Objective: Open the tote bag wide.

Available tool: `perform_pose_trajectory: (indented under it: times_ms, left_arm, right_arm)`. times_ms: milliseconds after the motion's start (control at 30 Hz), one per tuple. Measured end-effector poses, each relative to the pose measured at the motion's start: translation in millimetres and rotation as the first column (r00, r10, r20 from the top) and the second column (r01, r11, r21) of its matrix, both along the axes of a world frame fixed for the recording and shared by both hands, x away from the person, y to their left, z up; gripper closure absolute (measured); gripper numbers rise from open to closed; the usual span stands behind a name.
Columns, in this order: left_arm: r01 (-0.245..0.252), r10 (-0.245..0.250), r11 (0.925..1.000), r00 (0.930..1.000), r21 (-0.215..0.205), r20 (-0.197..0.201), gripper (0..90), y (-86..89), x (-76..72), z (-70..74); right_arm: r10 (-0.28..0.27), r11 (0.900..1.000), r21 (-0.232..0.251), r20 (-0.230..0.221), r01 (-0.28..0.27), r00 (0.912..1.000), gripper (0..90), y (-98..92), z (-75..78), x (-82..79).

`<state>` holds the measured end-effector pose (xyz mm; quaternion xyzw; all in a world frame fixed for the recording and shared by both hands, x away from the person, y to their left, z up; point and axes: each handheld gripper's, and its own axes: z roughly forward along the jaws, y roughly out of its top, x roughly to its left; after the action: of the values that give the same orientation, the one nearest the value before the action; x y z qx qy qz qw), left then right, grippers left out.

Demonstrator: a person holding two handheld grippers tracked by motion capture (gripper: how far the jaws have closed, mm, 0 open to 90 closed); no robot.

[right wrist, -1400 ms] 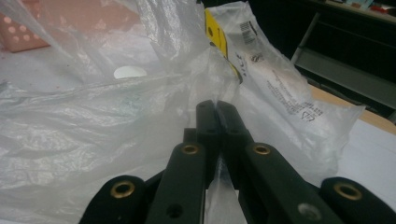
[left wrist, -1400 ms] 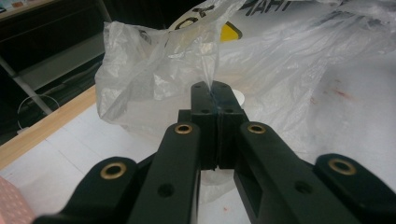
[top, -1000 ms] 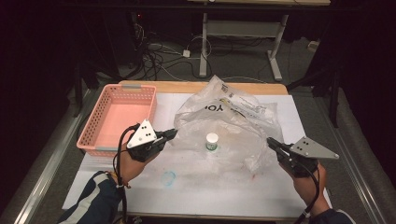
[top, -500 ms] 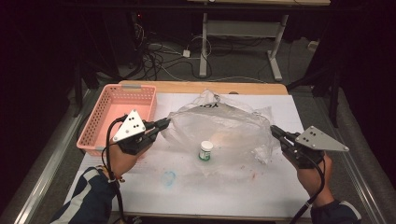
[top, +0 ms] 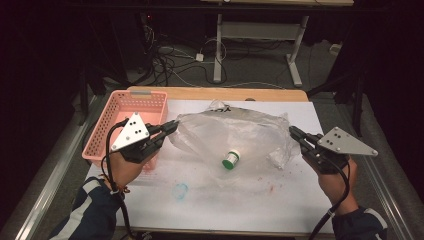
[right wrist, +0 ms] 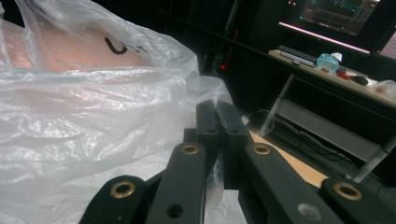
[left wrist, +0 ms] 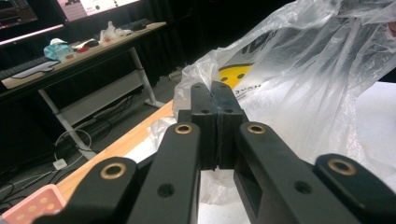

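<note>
The clear plastic bag [top: 232, 135] was held stretched between the two grippers, raised off the white table cover [top: 210, 200], so the lifting and spreading of the bag appeared to be done; what was left, by judgement, was to deal with the small green-capped bottle [top: 231, 160], which was seen through the film at the bag's lower middle, whether inside or beneath it could not be told.

The left gripper [top: 170, 127] was pressed together on the bag's left edge, the film being pinched between its jaws; in the left gripper view the jaws were seen shut with the plastic bunched just ahead of the tips [left wrist: 212, 100]. The pink basket [top: 117, 125] lay just beside and behind that gripper.

The bottle was found between the two grippers, lower than both and nearer the middle.

The right gripper [top: 295, 134] was likewise clamped on the bag's right edge, plastic gathered at its closed jaws [right wrist: 215, 116].
</note>
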<state>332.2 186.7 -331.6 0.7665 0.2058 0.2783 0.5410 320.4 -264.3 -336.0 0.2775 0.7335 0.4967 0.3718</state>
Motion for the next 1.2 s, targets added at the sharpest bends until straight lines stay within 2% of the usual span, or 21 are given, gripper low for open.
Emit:
perform_pose_trajectory:
  times_ms: [300,967,1067,1133,1200]
  left_arm:
    - [-0.009,0.008,0.9999,0.9999,-0.01,-0.009,87.2,-2.2,13.1,-1.0]
    - [-0.024,0.023,0.9994,0.999,-0.027,-0.039,87.1,-18.2,47.4,-10.5]
    - [-0.027,0.026,0.9991,0.999,-0.032,-0.035,87.1,-21.5,53.7,-6.9]
    - [-0.031,0.03,0.999,0.9991,-0.031,-0.03,87.1,-23.4,59.9,-1.7]
    - [-0.036,0.034,0.9979,0.999,-0.055,-0.03,87.1,-24.7,64.8,4.7]
  right_arm:
    - [-0.013,1.0,-0.017,0.008,0.013,0.9999,89.9,4.7,4.4,16.0]
    - [-0.072,0.997,-0.002,-0.034,0.072,0.9968,89.9,-2.4,-2.5,57.8]
    - [-0.082,0.997,-0.006,-0.03,0.081,0.9962,89.9,-3.0,-0.9,62.0]
    - [-0.082,0.997,0.009,-0.033,0.083,0.9961,89.9,-4.6,4.1,66.6]
    - [-0.088,0.996,0.017,-0.028,0.088,0.9957,90.0,-4.9,10.7,70.9]
